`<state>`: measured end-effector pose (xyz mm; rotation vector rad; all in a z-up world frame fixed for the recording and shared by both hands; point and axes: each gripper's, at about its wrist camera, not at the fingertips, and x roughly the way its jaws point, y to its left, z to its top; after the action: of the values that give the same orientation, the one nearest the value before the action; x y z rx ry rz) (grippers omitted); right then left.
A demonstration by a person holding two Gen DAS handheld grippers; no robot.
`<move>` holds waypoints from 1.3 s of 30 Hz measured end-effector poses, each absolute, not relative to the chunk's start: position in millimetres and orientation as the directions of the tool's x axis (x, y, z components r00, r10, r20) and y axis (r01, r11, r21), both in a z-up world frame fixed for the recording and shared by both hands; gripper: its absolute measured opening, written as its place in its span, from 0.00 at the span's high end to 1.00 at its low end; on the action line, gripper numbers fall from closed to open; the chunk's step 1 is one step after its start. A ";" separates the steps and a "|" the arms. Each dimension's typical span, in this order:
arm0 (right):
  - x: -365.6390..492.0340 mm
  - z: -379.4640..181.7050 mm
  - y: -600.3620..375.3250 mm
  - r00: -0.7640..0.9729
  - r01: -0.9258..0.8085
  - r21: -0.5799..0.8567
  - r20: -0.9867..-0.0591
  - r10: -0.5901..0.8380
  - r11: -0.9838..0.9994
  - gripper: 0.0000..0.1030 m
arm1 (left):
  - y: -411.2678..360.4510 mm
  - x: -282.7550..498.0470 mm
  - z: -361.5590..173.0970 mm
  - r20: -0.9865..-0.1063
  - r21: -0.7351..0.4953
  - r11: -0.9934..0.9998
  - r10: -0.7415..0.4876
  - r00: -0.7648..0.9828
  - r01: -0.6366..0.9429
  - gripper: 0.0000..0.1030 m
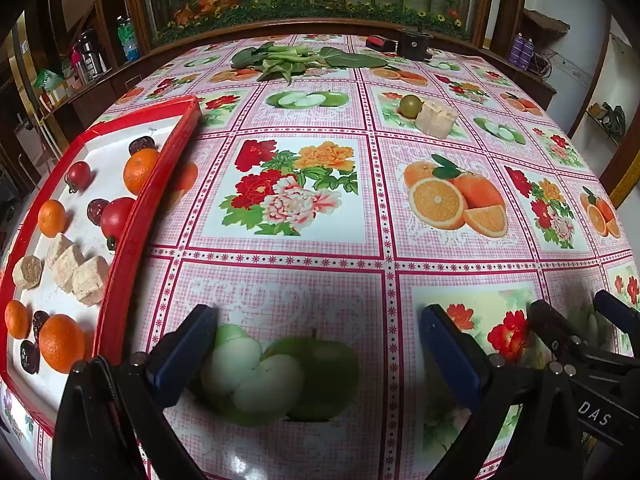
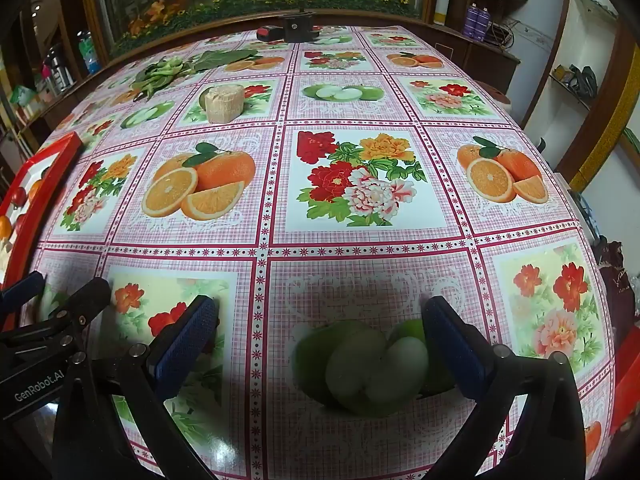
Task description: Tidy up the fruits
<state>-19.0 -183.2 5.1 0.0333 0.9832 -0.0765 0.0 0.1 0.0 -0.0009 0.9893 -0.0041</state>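
A red-rimmed white tray (image 1: 160, 168) sits at the table's left and holds several oranges (image 1: 140, 170), tomatoes (image 1: 116, 216), dark dates (image 1: 141, 145) and pale sugarcane chunks (image 1: 76, 268). Loose on the cloth far ahead lie a small green fruit (image 1: 411, 105) and a sugarcane chunk (image 1: 436, 118), touching; the chunk shows in the right wrist view (image 2: 224, 102), hiding most of the green fruit (image 2: 203, 98). My left gripper (image 1: 318, 356) is open and empty above the cloth near the front. My right gripper (image 2: 320, 344) is open and empty beside it, and shows in the left wrist view (image 1: 580, 332).
Leafy greens (image 1: 296, 60) lie at the far side, with a red-black device (image 1: 378, 43) and a black mount (image 1: 414, 44) behind them. The tablecloth is printed with fruits and flowers. A planter with artificial flowers (image 1: 312, 4) runs along the table's far edge. The tray's corner shows at left (image 2: 52, 168).
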 end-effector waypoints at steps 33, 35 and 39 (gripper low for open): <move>-19.3 5.0 -183.3 0.554 0.080 -0.006 -0.831 -0.050 0.997 0.00 | 1.5 -1.9 -0.1 -0.834 0.000 1.000 -0.002 0.552 0.004 0.00; -19.4 5.1 -183.3 0.554 0.080 -0.006 -0.831 -0.050 0.997 0.00 | 1.3 -1.9 0.1 -0.834 0.000 1.000 -0.002 0.551 0.004 0.00; -19.2 5.1 -183.2 0.554 0.080 -0.007 -0.831 -0.050 0.997 0.00 | 2.4 -1.5 0.0 -0.834 0.001 1.000 -0.002 0.551 0.004 0.00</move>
<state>-19.2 -183.2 5.1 0.0331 0.9806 -0.0766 -1.5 2.4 0.0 0.0028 0.9868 -0.0035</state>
